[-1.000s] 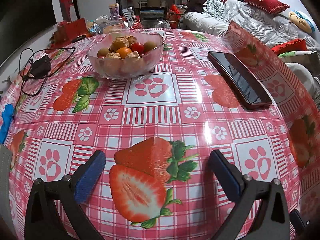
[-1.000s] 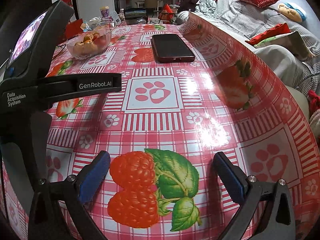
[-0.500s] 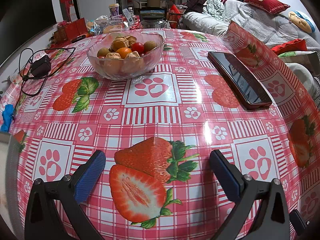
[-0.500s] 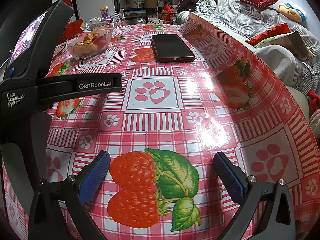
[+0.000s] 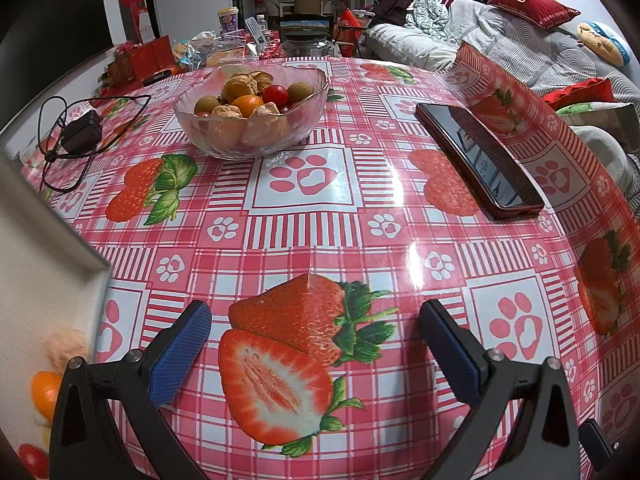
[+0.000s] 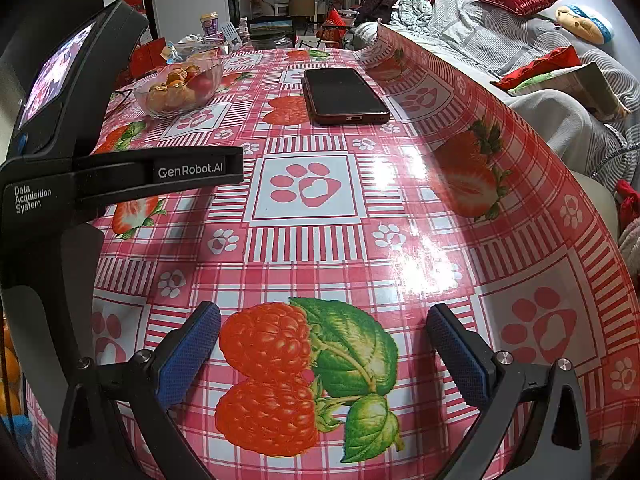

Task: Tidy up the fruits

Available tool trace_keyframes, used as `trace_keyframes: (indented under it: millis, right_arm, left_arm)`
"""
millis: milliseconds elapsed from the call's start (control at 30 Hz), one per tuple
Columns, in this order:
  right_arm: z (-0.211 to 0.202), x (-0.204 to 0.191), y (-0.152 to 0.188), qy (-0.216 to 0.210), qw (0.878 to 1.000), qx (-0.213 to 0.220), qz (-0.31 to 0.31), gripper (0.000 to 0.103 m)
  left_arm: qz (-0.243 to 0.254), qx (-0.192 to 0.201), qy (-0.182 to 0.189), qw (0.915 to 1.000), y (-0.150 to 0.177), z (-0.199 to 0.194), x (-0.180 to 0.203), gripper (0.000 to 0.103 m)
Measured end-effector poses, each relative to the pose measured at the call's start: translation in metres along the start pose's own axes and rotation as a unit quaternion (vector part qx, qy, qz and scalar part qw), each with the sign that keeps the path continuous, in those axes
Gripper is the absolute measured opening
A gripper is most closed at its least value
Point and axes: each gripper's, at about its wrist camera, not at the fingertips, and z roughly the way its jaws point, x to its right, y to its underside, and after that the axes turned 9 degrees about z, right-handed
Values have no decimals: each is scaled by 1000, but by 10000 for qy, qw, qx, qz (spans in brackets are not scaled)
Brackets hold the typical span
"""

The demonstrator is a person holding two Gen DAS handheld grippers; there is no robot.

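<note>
Blue ribbed pads [image 5: 182, 354] line the fingers of the left gripper [image 5: 316, 356], which stand spread wide with nothing between them, above a printed strawberry on the glossy tablecloth [image 5: 304, 220]. The right gripper [image 6: 324, 354] is the same: jaws parted wide, empty, over a printed raspberry.

From the left wrist view, the glass bowl [image 5: 252, 120] of mixed fruits [image 5: 248, 96] sits at about 11 o'clock, well apart from the fingers. A phone [image 5: 476, 156] lies at about 1 o'clock, near the curled-up edge of the cloth. A charger with its cable [image 5: 80, 136] lies at 10 o'clock, near the bowl. At 8 o'clock a pale blurred surface [image 5: 36, 272] fills the frame edge, with a few orange and red fruits below it; I cannot tell what it is.

Risks, as I judge them: the bowl is glass and the cloth is slick, so a hard nudge on the rim could slide or tip it. The small round fruits are piled high and could roll out or be crushed by a firm squeeze. A wide reach could snag the cable or knock the phone toward the table edge.
</note>
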Motion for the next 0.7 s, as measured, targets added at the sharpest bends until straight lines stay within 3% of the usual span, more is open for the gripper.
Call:
trace_keyframes:
  millis: [700]
  right_arm:
    - [0,2,-1,0,10000,-1,0,103]
  left_arm:
    - [-2,0,-2,10000,0,0,0,103]
